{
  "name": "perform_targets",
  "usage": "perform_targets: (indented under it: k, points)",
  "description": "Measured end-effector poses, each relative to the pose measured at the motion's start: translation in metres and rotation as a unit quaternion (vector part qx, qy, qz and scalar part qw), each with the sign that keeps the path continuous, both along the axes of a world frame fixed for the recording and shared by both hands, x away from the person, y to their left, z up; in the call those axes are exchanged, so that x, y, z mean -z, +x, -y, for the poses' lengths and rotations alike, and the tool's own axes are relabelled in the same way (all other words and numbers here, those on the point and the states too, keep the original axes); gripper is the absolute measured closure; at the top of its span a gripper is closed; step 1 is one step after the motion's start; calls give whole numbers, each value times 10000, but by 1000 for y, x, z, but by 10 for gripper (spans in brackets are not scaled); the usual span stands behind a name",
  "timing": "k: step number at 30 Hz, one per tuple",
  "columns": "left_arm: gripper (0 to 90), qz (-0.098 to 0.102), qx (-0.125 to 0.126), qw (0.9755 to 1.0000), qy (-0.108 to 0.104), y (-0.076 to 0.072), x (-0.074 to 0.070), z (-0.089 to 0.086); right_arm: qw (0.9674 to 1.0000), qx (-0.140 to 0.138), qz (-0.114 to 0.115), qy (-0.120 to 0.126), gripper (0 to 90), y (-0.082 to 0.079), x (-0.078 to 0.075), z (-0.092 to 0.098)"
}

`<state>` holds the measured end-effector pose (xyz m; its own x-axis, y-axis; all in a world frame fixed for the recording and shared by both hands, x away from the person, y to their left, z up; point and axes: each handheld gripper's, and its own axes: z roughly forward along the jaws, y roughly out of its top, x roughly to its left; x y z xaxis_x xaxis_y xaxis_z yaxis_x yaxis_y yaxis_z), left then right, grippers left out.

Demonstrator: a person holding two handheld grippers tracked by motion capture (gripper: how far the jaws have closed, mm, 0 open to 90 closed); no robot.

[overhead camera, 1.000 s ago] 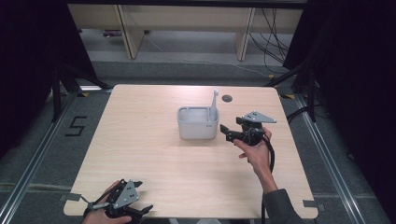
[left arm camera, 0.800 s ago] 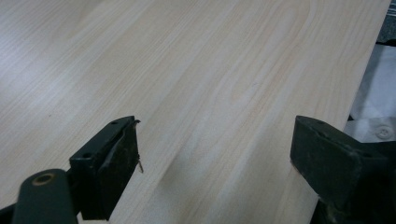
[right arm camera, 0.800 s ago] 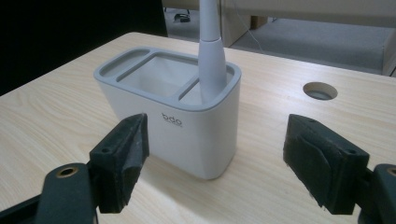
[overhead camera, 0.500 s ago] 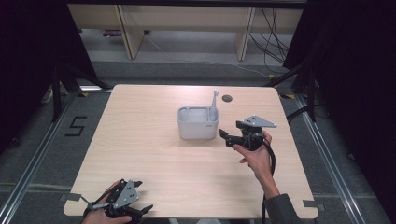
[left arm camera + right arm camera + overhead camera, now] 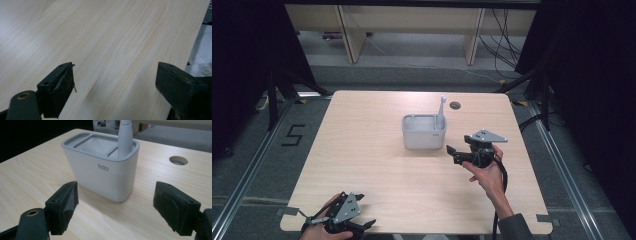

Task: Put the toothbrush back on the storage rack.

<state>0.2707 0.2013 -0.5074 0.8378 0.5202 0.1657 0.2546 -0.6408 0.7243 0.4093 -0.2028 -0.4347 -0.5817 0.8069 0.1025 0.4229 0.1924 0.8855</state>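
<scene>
Right tool (image 5: pixel 115 208) faces holder (image 5: pixel 100 173) marked "bdo".

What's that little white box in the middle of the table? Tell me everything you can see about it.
The white box is a small holder of what looks like plastic, with rounded corners, a grey rim and "bdo" printed on one side. Its open top is divided into compartments. A white handle stands up out of an end compartment; what it belongs to is hidden. The holder stands upright on the wooden table, and the right gripper is near it, open, not touching.
</scene>
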Motion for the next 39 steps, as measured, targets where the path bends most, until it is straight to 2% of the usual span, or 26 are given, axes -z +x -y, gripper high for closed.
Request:
perform_targets:
  k: [1,2,3,4,5,7,8,9,10,12,13,14,15,17,19,20,21,23,24,25,27,28,32,36,38,39]
  points:
    - [148,2,6,10000,-2,0,0,0,9999,62,-97,75,211,-2,1,-2]
    - [148,-2,11,10000,-2,0,0,0,10000,11,83,-29,211,-1,2,0]
    - [148,-3,8,10000,-1,0,0,0,9999,35,-125,82,211,-4,2,-1]
    - [148,-7,-1,10000,4,0,0,0,10000,-27,5,-21,211,-3,3,0]
    - [148,-3,-5,10000,3,0,0,0,10000,-33,-52,-11,211,-4,4,-1]
    - [148,1,6,10000,-2,0,0,0,9998,-3,110,-148,211,-5,6,1]
    - [148,-3,7,10000,4,0,0,0,10000,13,-31,11,211,-7,7,-1]
    - [148,-3,1,10000,2,0,0,0,9999,-44,17,-140,211,-7,7,0]
    - [148,-4,-3,10000,3,0,0,0,10000,-2,-24,-36,211,-9,9,-1]
    - [148,0,5,10000,1,0,0,0,9999,-71,-57,-137,211,-10,9,0]
    - [148,3,5,10000,10,0,0,0,9999,-64,-154,-28,211,-12,11,-2]
    - [148,-7,2,10000,-1,0,0,0,9999,-92,-69,-116,211,-11,11,-1]
    - [148,-6,-2,10000,5,0,0,0,9998,-64,-195,-14,211,-14,13,-3]
    - [148,-1,1,10000,4,0,0,0,9998,-140,-112,-105,211,-14,14,-2]
    - [148,3,-2,10000,7,0,0,0,9997,-88,-233,-41,211,-16,15,-3]
    - [148,13,14,10000,71,0,0,0,9997,-118,-105,-173,211,-15,16,-2]
    - [148,45,-25,10000,85,0,0,0,9996,-203,-103,-150,211,-15,18,-3]
    - [148,-11,2,10000,0,0,0,0,9996,-183,-134,-149,211,-17,19,-4]
    - [148,27,7,10000,84,1,0,0,9997,-139,-201,-67,211,-20,20,-6]
    - [148,35,-16,10000,89,0,0,0,9996,-189,-119,-183,211,-19,21,-5]
    - [148,31,-9,10000,87,0,0,0,9995,-178,-227,-111,211,-22,22,-7]
    - [148,30,-4,10000,84,0,0,0,9994,-266,-150,-164,211,-21,24,-6]
    - [148,27,-8,10000,83,0,0,0,9992,-191,-245,-234,210,-26,24,-6]
    - [148,23,-10,10000,87,0,0,0,9990,-226,-120,-372,208,-28,25,-5]
    - [148,22,-8,10000,85,0,0,0,9992,-229,-266,-205,209,-32,26,-7]
    - [148,21,-5,10000,87,0,0,0,9989,-303,-241,-247,209,-32,27,-7]
